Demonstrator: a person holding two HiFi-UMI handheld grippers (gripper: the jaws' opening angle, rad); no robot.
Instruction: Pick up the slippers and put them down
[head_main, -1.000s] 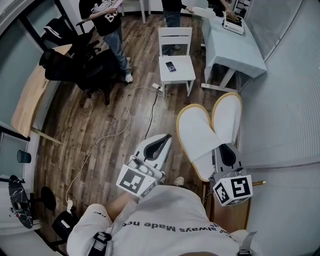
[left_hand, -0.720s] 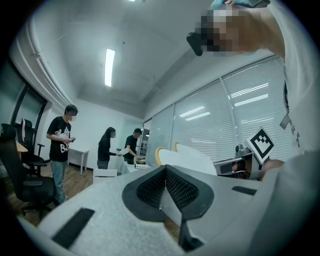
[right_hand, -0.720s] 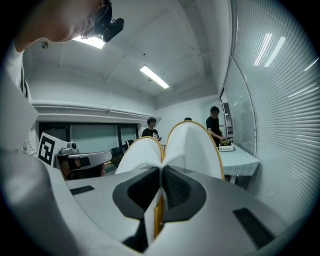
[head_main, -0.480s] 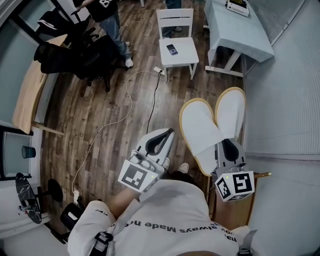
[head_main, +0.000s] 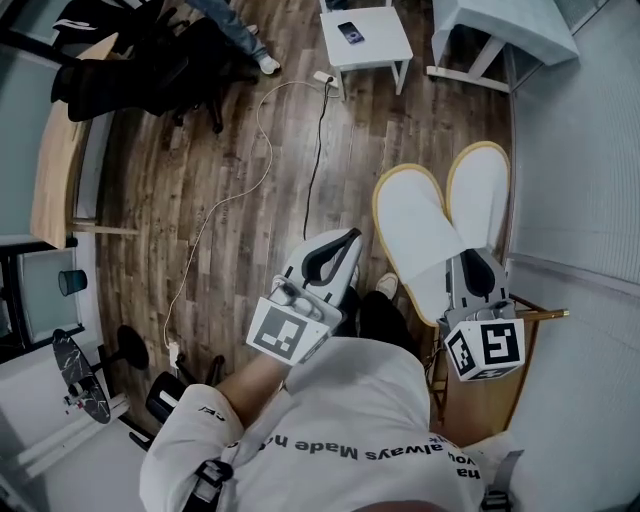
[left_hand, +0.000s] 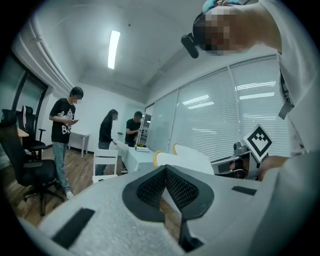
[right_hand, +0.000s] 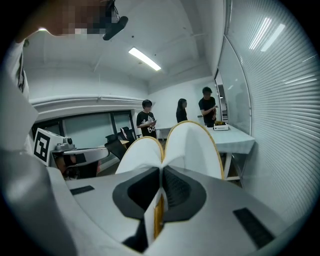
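Two white slippers with yellow edging, one (head_main: 415, 225) overlapping the other (head_main: 480, 195), hang above the wooden floor near the right wall. My right gripper (head_main: 472, 268) is shut on their heel ends. In the right gripper view the pair (right_hand: 192, 145) fans up from the pinched jaws (right_hand: 161, 172). My left gripper (head_main: 340, 250) is to the left of the slippers, shut with nothing in it. In the left gripper view its pads meet (left_hand: 165, 171), and the slippers (left_hand: 187, 154) and the right gripper (left_hand: 245, 159) show beyond them.
A white chair (head_main: 385, 45) with a phone (head_main: 350, 32) on it stands ahead, beside a pale blue table (head_main: 500, 25). A cable (head_main: 262, 150) snakes over the floor to a power strip (head_main: 325, 77). Black office chairs (head_main: 150, 70) and a wooden desk (head_main: 60, 160) are at the left. A wooden stand (head_main: 480, 400) is under my right gripper.
Both grippers have sunk lower, the right one keeping its hold on the slippers. The chair and table have slid toward the top of the head view.
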